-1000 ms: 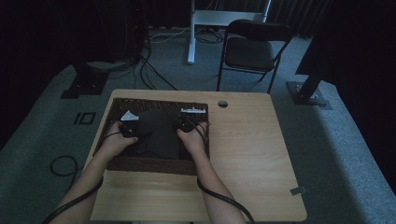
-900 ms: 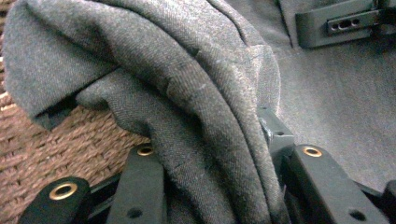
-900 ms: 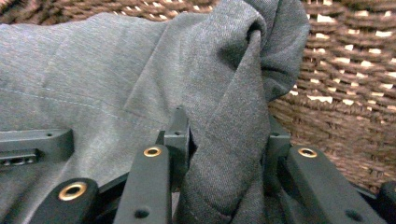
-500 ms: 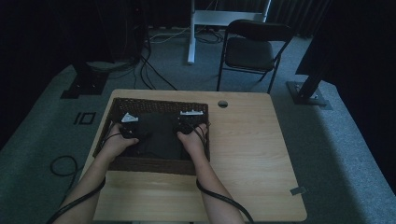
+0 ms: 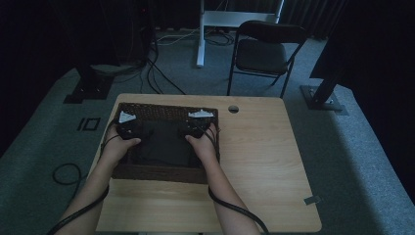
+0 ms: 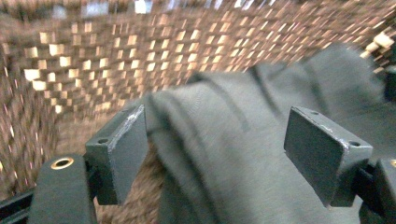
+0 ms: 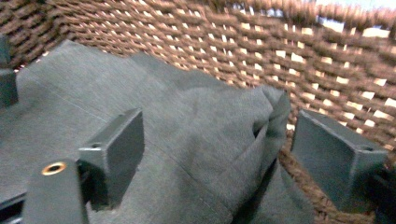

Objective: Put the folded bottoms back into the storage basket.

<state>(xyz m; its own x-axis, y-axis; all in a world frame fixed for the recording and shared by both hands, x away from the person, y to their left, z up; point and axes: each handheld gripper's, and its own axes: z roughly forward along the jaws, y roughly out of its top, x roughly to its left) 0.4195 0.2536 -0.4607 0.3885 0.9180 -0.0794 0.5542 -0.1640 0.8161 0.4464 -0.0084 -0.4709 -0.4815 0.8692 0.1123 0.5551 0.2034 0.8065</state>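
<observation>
A dark grey folded cloth (image 5: 161, 144) lies inside a brown wicker basket (image 5: 161, 174) on the wooden table. My left gripper (image 5: 128, 128) is at the cloth's far left corner and my right gripper (image 5: 193, 128) at its far right corner. In the left gripper view the jaws of the left gripper (image 6: 219, 149) have just been opening; the cloth (image 6: 224, 140) sits between them untouched. In the right gripper view the right gripper (image 7: 219, 158) has likewise just been opening, and a raised fold of cloth (image 7: 261, 135) lies loose between its pads.
The basket's woven wall (image 6: 140, 51) rises close behind both grippers. The table (image 5: 264, 161) has bare wood to the right of the basket, with a round hole (image 5: 233, 108) near its far edge. A folding chair (image 5: 264, 51) stands beyond the table.
Both grippers have opened and let go of the cloth's far corners. The hands have stayed at the basket's far side.
</observation>
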